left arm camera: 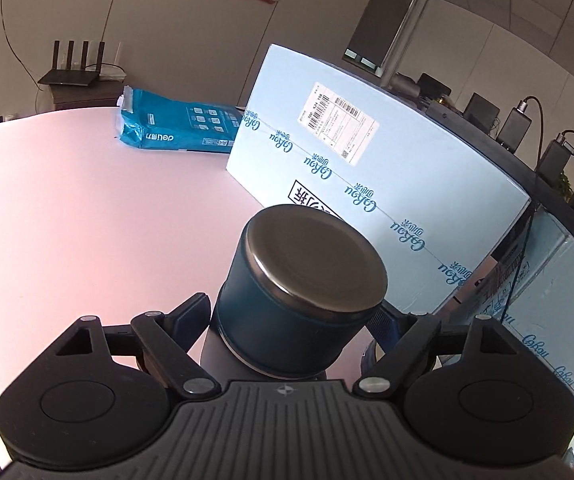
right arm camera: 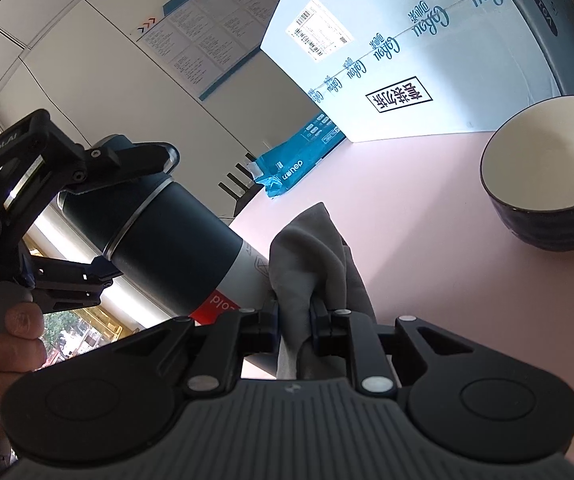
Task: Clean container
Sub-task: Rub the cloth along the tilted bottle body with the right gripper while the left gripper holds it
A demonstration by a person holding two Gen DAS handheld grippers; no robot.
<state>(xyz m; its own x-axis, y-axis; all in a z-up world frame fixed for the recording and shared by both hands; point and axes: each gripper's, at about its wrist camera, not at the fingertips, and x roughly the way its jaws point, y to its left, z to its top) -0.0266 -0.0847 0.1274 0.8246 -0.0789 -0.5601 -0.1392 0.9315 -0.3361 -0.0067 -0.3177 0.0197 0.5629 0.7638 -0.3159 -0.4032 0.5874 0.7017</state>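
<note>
**Q:** While the right wrist camera looks along its fingers, what does it show?

**A:** The right gripper (right arm camera: 294, 322) has its fingers clenched on a bunched grey cloth (right arm camera: 313, 252), which rises between them. The cloth touches the pale lower body of a flask (right arm camera: 175, 236) at the left of this view. The flask lies tilted in the air, dark teal around its upper half, with a red label near the bottom of the view.

**Q:** Who holds the flask?

**A:** The left gripper (right arm camera: 127, 216) does. One finger presses on the top side of the flask's lid end and the other on the underside, so it is grasping the flask. A person's hand (right arm camera: 5, 344) wraps the handle at the far left edge.

**Q:** And from the left wrist camera?

**A:** The flask (left arm camera: 287, 304) fills the near centre, its flat metal cap end facing the lens, with the left gripper's (left arm camera: 291, 320) fingers on either side of its teal body.

**Q:** What else is around?

**A:** A pale pink bench (left arm camera: 87, 208) lies below. A large light-blue box (left arm camera: 367, 168) with a white shipping label stands at the far right of it. A teal packet (left arm camera: 175, 128) lies beside the box, farther back. In the right wrist view, a dark bowl (right arm camera: 547, 176) with a cream inside sits on the bench at the right, near the box.
</note>
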